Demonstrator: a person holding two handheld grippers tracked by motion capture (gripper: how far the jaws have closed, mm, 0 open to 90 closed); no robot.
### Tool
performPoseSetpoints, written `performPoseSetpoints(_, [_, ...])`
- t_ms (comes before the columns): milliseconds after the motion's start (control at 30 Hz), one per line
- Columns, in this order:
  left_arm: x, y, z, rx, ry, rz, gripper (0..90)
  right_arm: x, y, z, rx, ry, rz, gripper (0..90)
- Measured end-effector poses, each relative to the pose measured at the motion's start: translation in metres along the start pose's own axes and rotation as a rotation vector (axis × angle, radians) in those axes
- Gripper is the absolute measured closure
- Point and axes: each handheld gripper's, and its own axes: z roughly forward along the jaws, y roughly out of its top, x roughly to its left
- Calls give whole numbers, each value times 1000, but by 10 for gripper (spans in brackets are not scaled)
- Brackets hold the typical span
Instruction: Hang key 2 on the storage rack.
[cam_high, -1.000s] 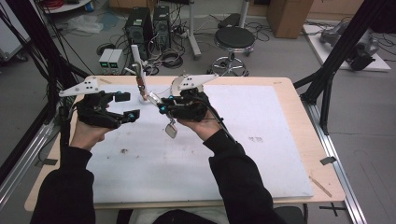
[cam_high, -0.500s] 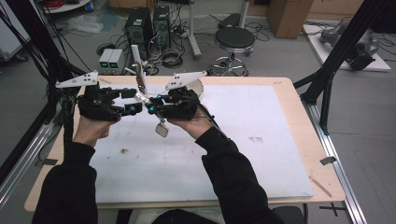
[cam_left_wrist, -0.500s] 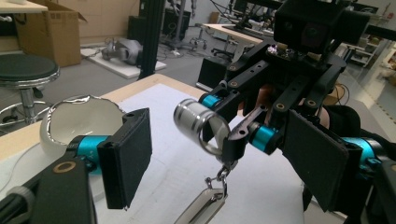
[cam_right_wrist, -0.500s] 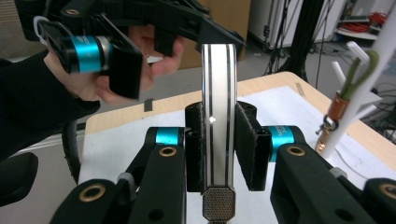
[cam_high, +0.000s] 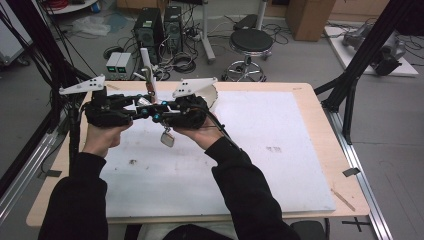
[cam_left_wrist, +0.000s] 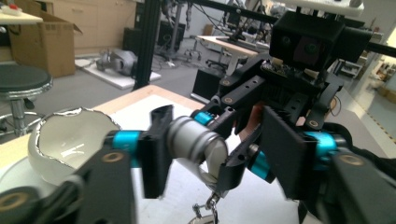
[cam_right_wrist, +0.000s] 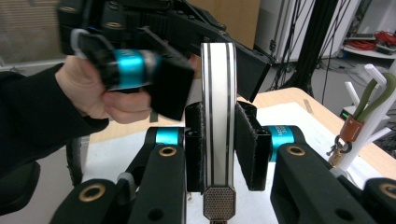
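A white-and-silver cylinder (cam_left_wrist: 194, 140) with black stripes (cam_right_wrist: 218, 112) is clamped upright between the pads of my right gripper (cam_right_wrist: 218, 144), which is shut on it. A small metal tag (cam_high: 167, 138) dangles from its clasp (cam_left_wrist: 210, 205) above the white mat. My left gripper (cam_high: 144, 111) faces the right gripper (cam_high: 161, 115) tip to tip, both held above the table. The left jaws (cam_left_wrist: 219, 154) have just been closing, and the cylinder's silver end lies between them. One pad is next to that end, the other stands apart.
A white egg-shell-shaped bowl (cam_high: 211, 94) sits on the mat behind the right hand. A white peg stand (cam_high: 148, 70) at the table's back edge carries an olive strap with a brown fob (cam_right_wrist: 351, 128). The white mat (cam_high: 280, 150) covers most of the wooden table.
The two hands have come together toward the back left, the right gripper carrying the cylinder and its tag. The left jaws have narrowed around the cylinder's end.
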Motion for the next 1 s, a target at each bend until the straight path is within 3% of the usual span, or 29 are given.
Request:
performPoseSetpoints(33, [0, 0, 0, -9, 6, -4, 514, 0, 0, 0, -3, -5, 0, 746])
performPoseSetpoints(67, [0, 0, -1, -11, 40, 8, 601, 0, 0, -1, -6, 0, 0, 746])
performPoseSetpoints(100, [1, 0, -1, -18, 34, 1, 642, 0, 1, -1, -10, 1, -2, 745])
performPoseSetpoints(433, [1, 0, 1, -40, 57, 10, 714, -6, -1, 0, -36, 4, 64, 685])
performPoseSetpoints(700, [5, 3, -6, -49, 132, 11, 715, -18, -10, -1, 24, -44, 112, 317])
performPoseSetpoints(767, [7, 3, -8, -46, 149, 11, 714, -20, -13, -4, 39, -60, 119, 261])
performPoseSetpoints(833, [9, 3, -8, -39, 161, 13, 714, -21, -14, -8, 66, -130, 117, 183])
performPoseSetpoints(900, [10, 3, -9, -32, 173, 20, 714, -24, -16, -13, 64, -164, 125, 118])
performPoseSetpoints(1000, [13, 2, -10, -27, 193, 19, 713, -28, -18, -21, 55, -184, 129, 96])
